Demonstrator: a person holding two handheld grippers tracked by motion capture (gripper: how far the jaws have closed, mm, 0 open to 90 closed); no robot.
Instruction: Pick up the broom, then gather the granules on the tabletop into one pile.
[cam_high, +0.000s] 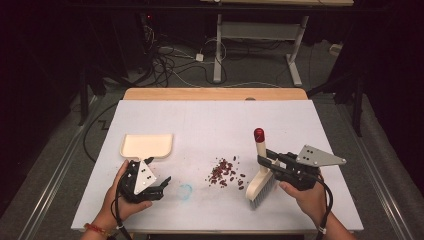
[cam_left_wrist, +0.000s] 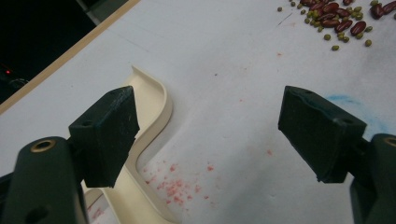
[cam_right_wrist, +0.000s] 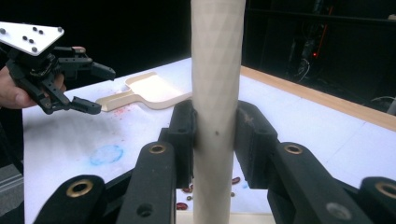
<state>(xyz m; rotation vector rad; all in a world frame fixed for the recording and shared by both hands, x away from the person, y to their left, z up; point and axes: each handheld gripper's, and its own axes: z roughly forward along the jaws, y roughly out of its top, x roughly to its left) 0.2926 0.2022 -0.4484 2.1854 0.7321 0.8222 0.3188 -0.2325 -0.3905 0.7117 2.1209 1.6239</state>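
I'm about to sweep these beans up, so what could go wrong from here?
The left claw is open and not yet on the dustpan, which lies well left of the beans; swept beans could roll past it. The right claw holds the brush by its round handle, which might twist while sweeping.

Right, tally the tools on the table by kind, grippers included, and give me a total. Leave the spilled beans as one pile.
Grippers: 2, the left gripper open beside the dustpan's handle, the right gripper shut on the brush's handle
Dustpans: 1, the cream dustpan
Brushes: 1, the brush with a red-capped handle
Bean piles: 1, the bean pile
Total: 5
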